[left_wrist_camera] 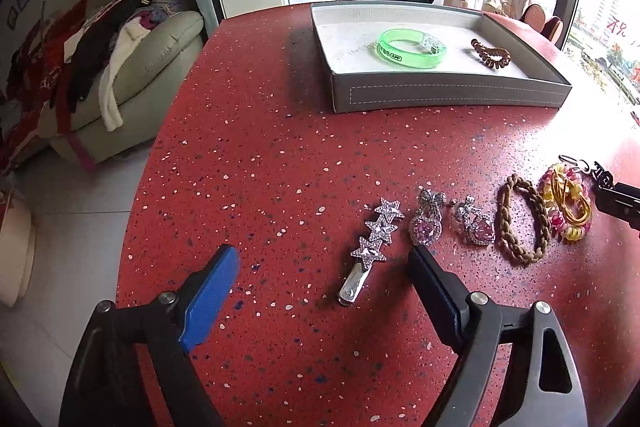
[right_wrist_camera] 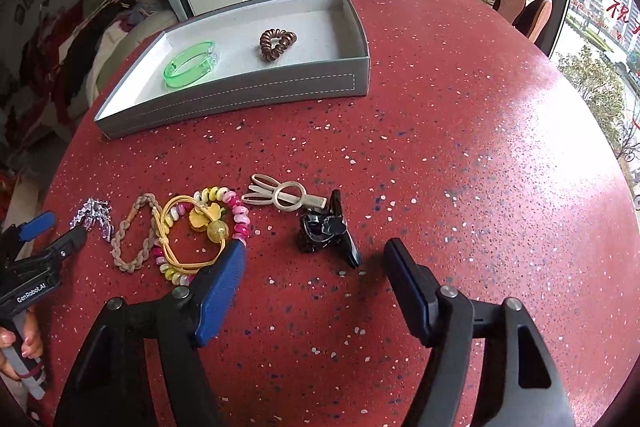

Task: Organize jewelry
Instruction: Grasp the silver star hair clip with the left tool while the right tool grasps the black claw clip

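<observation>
With both grippers' fingers spread and empty, lower your left gripper (left_wrist_camera: 324, 259) squarely over the star clip (left_wrist_camera: 370, 243), pinch its middle, then carry it to the tray (left_wrist_camera: 440, 95) at twelve o'clock.

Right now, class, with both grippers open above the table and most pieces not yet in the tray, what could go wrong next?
1. The left gripper straddles the star hair clip, but one finger sits right by a pink heart earring; closing may knock it.
2. The yellow elastic lies tangled over the beaded coil tie; lifting one could drag the other.
</observation>
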Available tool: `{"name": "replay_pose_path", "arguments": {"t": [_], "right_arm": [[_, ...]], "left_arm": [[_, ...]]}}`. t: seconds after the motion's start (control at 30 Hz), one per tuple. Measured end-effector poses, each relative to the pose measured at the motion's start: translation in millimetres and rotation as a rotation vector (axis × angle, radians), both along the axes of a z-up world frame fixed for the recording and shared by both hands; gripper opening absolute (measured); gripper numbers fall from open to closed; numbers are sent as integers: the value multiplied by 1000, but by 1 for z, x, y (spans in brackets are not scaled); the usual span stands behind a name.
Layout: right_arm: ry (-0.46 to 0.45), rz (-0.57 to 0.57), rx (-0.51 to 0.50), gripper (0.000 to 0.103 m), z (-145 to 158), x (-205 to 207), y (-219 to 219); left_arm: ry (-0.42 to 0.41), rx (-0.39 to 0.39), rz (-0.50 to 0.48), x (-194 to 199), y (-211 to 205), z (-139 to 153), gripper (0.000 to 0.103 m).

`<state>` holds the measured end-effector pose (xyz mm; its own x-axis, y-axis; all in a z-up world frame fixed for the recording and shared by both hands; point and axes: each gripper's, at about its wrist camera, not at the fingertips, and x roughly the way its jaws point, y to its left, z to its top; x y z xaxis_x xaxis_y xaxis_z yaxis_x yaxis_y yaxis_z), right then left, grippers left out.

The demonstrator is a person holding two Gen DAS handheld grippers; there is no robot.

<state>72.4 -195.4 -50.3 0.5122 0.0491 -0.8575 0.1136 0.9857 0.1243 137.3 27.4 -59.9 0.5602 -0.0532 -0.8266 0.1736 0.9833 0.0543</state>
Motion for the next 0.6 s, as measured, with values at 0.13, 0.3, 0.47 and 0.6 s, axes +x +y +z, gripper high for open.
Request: {"name": "replay_pose_path", "arguments": {"t": [0.13, 0.3, 0.47, 0.6], "right_arm": [[-1, 2, -29, 61, 0, 2, 3], [-4, 0, -40, 32, 1, -2, 1], [-17, -27, 10, 24, 3, -11, -9], [-38, -34, 48, 24, 8, -20, -16]], "left_arm": [[-2, -3, -25, 0, -6, 1, 89], [-5, -17, -59, -2, -13, 3, 74], [13, -63, -100, -4, -16, 5, 36], [20, -90, -88, -7, -12, 7, 36]]}}
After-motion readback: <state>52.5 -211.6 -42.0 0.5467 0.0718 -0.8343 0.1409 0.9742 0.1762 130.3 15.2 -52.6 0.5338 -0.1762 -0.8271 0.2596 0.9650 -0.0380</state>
